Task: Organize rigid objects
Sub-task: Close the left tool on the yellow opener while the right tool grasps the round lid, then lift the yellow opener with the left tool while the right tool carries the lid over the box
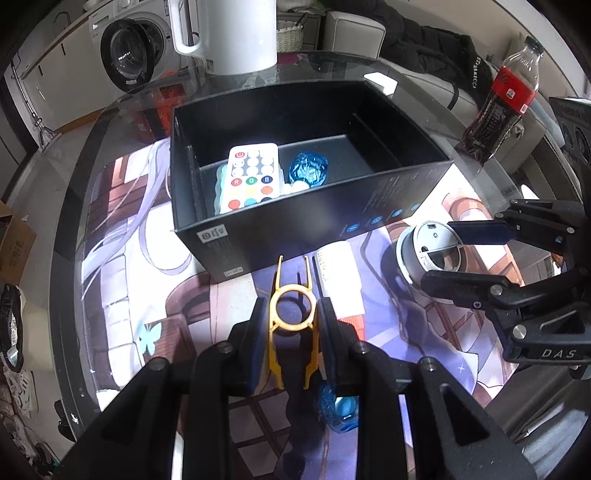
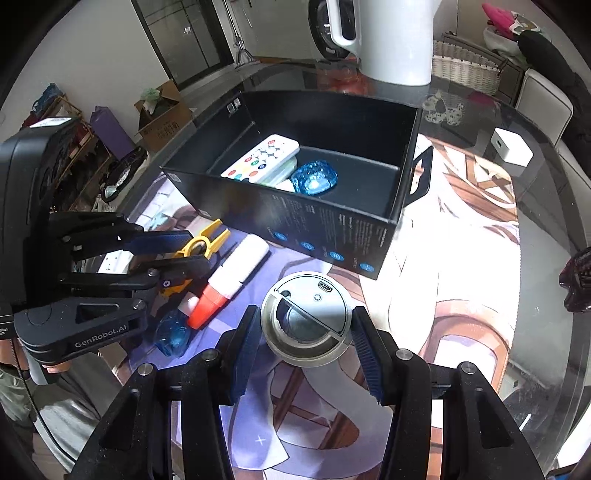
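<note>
A black open box (image 1: 258,236) (image 2: 332,236) holds a white remote (image 1: 249,177) (image 2: 262,158) and a blue faceted object (image 1: 308,168) (image 2: 314,177). My left gripper (image 1: 291,314) (image 2: 184,249) is shut on a yellow clip (image 1: 293,317) (image 2: 207,234) just in front of the box. My right gripper (image 2: 304,325) (image 1: 450,254) straddles a silver round device (image 2: 306,321) (image 1: 428,254) on the mat; its pads stand at the sides, contact unclear. A white tube with an orange cap (image 1: 341,277) (image 2: 229,280) and a second blue object (image 1: 340,406) (image 2: 171,332) lie between the grippers.
A white kettle (image 1: 229,33) (image 2: 395,37) stands behind the box. A cola bottle (image 1: 502,96) stands at the right. A white charger (image 2: 511,151) lies right of the box. The round glass table's edge (image 2: 554,332) curves close by.
</note>
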Demonstrator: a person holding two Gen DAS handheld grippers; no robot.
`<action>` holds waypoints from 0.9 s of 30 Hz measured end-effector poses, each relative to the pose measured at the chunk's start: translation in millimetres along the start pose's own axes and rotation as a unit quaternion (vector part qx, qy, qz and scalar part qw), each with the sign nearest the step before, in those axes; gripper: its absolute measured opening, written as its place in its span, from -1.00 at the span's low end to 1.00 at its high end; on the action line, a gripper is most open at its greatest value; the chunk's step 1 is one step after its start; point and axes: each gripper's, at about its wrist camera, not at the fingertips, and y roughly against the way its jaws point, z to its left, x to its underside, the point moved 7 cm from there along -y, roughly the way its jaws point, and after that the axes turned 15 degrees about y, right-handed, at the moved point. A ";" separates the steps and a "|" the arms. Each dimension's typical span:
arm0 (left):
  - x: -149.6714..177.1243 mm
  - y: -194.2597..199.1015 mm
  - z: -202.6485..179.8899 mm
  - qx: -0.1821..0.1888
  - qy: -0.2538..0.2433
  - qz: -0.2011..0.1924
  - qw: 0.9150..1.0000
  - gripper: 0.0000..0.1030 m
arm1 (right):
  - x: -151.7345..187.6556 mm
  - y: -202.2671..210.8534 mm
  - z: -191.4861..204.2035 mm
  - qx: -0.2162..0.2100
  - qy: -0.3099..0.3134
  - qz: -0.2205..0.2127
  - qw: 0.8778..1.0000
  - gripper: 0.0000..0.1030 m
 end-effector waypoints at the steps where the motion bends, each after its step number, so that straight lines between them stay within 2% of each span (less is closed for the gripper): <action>1: -0.2 5.5 -0.4 0.000 -0.002 -0.009 1.000 -0.52 | -1.8 4.5 0.4 0.000 -0.001 -0.011 1.000 -0.02; 3: -1.6 19.3 -1.0 -0.002 0.003 -0.032 0.999 -0.52 | -6.9 15.9 2.5 -0.001 0.003 -0.035 0.999 -0.02; 6: -4.9 46.0 -7.7 0.017 -0.002 -0.073 0.997 -0.52 | -16.6 36.2 7.7 0.005 0.020 -0.083 0.996 -0.02; 9: -10.6 76.0 -12.4 0.007 -0.014 -0.138 0.990 -0.52 | -27.3 56.3 12.3 0.024 0.033 -0.129 0.991 -0.02; 11: -14.9 93.8 -15.9 -0.006 -0.022 -0.189 0.982 -0.52 | -35.1 70.9 10.1 0.031 0.035 -0.162 0.986 -0.03; 15: -21.8 129.5 -12.7 0.002 -0.014 -0.274 0.962 -0.52 | -44.4 103.8 14.4 0.075 0.047 -0.237 0.967 -0.03; 18: -24.2 158.4 -9.2 0.008 -0.011 -0.342 0.940 -0.52 | -44.2 134.1 22.3 0.111 0.051 -0.309 0.943 -0.03; 21: -22.2 178.8 -2.7 0.016 -0.005 -0.385 0.923 -0.52 | -40.6 158.1 32.5 0.164 0.059 -0.363 0.915 -0.03; 23: -20.5 189.3 1.2 0.019 0.000 -0.408 0.913 -0.52 | -40.8 162.5 39.6 0.173 0.066 -0.371 0.910 -0.03; 27: -21.7 199.0 4.0 0.028 0.000 -0.429 0.903 -0.52 | -43.2 163.0 42.3 0.166 0.062 -0.376 0.910 -0.02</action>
